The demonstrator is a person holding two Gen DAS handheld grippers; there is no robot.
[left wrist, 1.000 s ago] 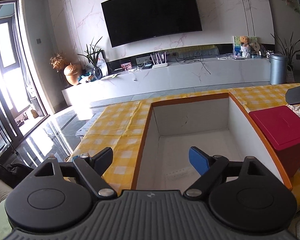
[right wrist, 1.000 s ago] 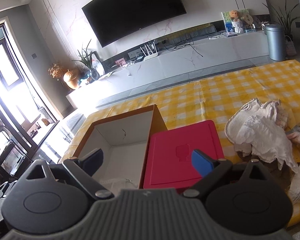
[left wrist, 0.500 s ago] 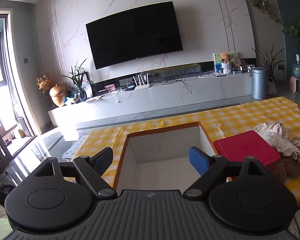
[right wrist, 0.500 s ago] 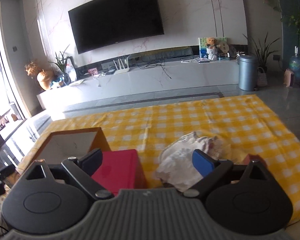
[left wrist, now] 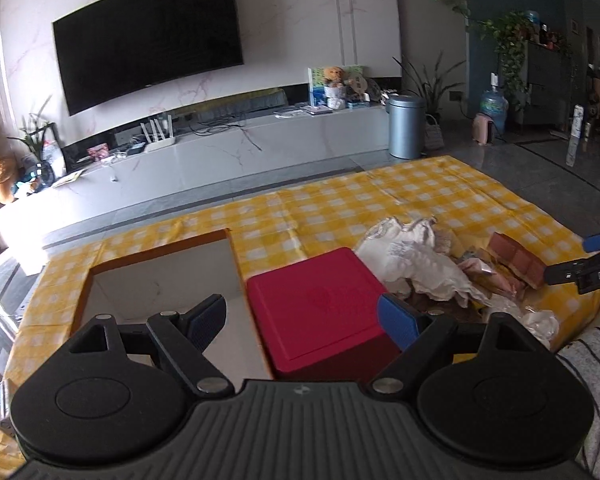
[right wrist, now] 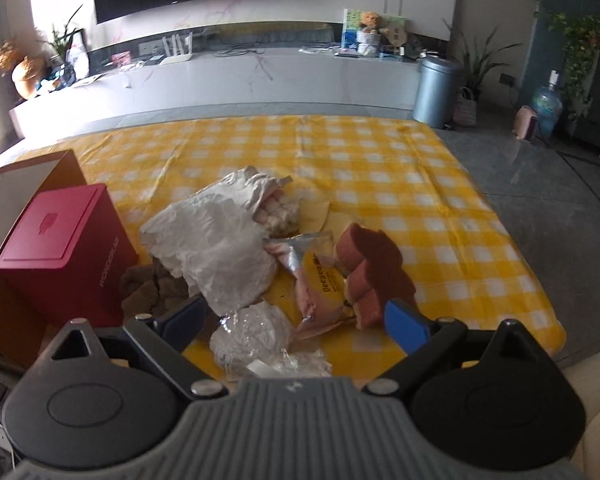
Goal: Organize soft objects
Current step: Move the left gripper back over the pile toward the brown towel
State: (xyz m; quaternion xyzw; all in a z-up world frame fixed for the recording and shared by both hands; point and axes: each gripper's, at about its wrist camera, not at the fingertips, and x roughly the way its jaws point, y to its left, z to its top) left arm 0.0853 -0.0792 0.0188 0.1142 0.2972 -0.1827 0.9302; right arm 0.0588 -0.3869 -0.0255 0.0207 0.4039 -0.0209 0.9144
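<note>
Soft pile [right wrist: 236, 248] untouched — both tools wide, empty.

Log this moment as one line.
stage: approach | left gripper: open, empty, over red box | right gripper: open, empty, above soft pile | open box: nothing visible inside

Black grippers [left wrist: 300, 318] w/ blue finger pads [right wrist: 404, 322]; silver screws; grey ribbed housing

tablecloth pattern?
Yellow-and-white checked tablecloth; clearest in the right wrist view.
</note>
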